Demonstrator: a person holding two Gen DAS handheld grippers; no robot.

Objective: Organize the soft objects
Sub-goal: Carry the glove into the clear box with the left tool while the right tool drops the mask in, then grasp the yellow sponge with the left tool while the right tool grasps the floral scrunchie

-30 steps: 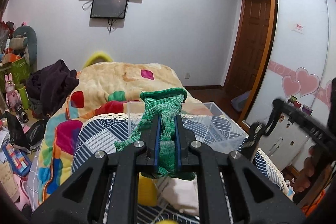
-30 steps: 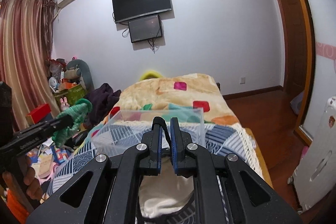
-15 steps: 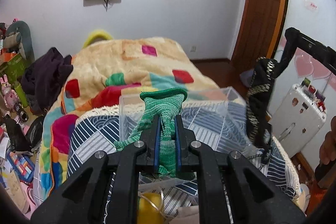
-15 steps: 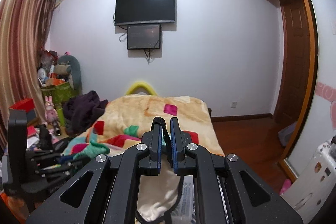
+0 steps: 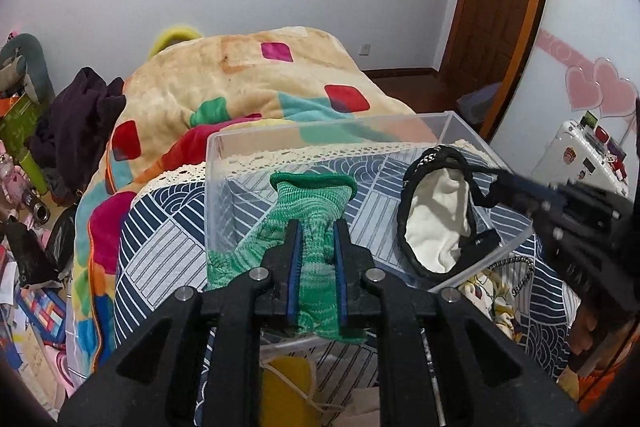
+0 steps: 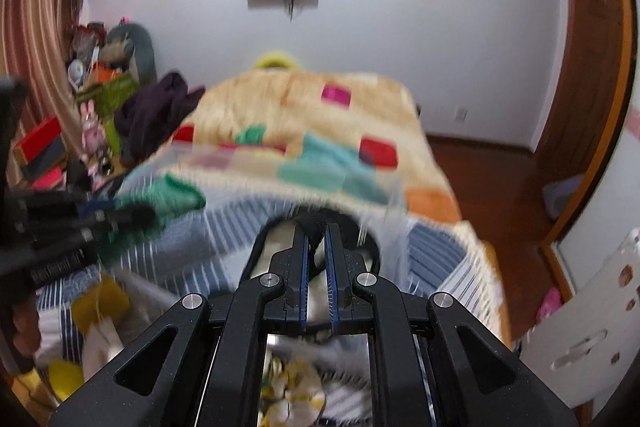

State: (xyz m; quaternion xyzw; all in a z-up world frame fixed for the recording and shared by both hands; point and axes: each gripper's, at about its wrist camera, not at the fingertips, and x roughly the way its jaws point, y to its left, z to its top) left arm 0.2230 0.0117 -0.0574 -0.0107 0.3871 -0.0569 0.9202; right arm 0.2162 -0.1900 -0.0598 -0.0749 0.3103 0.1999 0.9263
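Note:
My left gripper (image 5: pixel 317 227) is shut on a green knitted glove (image 5: pixel 316 211), held over the near left part of a clear plastic box (image 5: pixel 320 131) on the bed. My right gripper (image 5: pixel 500 183) comes in from the right, shut on the strap of a black-rimmed, white-lined soft pouch (image 5: pixel 436 219) that hangs over the box's right side. In the blurred right wrist view the right gripper (image 6: pixel 316 239) pinches the black strap (image 6: pixel 316 223) with the pouch below; the left gripper with the glove (image 6: pixel 176 195) is at left.
The box sits on a blue-and-white patterned cover (image 5: pixel 160 247) with a colourful blanket (image 5: pixel 248 75) behind. A yellow item (image 5: pixel 286 387) and a floral item (image 5: pixel 488 295) lie near the box's front. Clutter (image 5: pixel 24 187) lines the floor at left; a white cabinet (image 5: pixel 580 155) stands at right.
Both grippers have tilted down and moved over the clear box. The right gripper has brought the pouch lower, above the box's right side. The glove is now over the box's near edge.

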